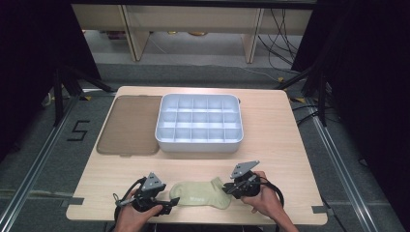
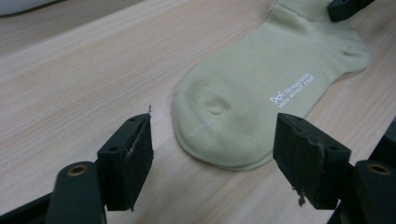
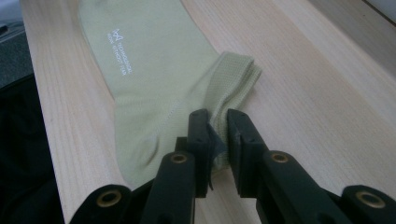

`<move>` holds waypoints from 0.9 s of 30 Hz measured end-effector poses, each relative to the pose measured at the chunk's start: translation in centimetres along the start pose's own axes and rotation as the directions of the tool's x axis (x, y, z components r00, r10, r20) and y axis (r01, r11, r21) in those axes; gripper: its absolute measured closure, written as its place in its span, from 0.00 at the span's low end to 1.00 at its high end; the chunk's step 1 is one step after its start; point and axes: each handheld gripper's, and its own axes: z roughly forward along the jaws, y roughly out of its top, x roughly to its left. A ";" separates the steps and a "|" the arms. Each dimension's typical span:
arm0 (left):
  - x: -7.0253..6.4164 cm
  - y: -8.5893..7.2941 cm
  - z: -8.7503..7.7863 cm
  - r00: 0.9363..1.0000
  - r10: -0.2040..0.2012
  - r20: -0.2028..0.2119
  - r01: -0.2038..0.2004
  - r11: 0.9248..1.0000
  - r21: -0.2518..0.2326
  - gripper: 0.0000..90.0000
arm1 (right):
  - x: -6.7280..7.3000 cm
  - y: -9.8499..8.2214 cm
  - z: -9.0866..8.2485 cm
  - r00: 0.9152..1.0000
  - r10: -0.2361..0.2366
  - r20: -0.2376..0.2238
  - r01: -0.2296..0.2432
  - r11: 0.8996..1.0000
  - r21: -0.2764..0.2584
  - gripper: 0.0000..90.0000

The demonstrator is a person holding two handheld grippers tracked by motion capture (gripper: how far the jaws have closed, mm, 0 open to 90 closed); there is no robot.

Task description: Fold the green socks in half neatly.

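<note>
Sock [image 1: 201, 195] lies flat at the table's [image 1: 290, 145] near edge, between both hands. Right gripper [image 3: 218, 135] pinches its cuff; left gripper [image 2: 212, 154] stands wide open just short of the toe, touching nothing. Likely step: taking hold of both ends. Next, the left must slide over the toe and close

Sock [image 1: 203, 195]: flat on the table [image 1: 270, 140] near its front edge, between the two grippers. Toe just ahead of the left gripper [image 2: 212, 140]; cuff at the right gripper [image 3: 217, 133]. Divided tray [image 1: 199, 123]: beyond both grippers, mid-table. Flat lid [image 1: 130, 124]: beside the tray, beyond the left gripper.
</note>
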 end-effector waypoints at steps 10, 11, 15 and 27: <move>-0.3 0.0 0.7 0.998 0.055 -0.015 -0.054 0.998 0.016 0.56 | 0.0 -0.2 0.2 1.000 0.005 -0.001 -0.005 1.000 0.014 0.89; -0.6 -0.1 0.8 0.999 0.030 -0.011 -0.030 0.999 0.013 0.56 | -0.1 -0.2 0.3 1.000 -0.017 -0.012 0.017 1.000 0.006 0.89; -0.9 0.0 1.2 0.999 0.049 -0.014 -0.048 0.998 0.033 0.59 | 0.1 -0.3 0.3 1.000 0.004 0.010 -0.004 1.000 -0.001 0.89; -0.1 -0.1 1.3 0.999 0.001 0.048 -0.003 0.999 0.032 0.86 | 0.1 -0.4 0.5 1.000 -0.015 0.011 0.015 1.000 0.001 0.88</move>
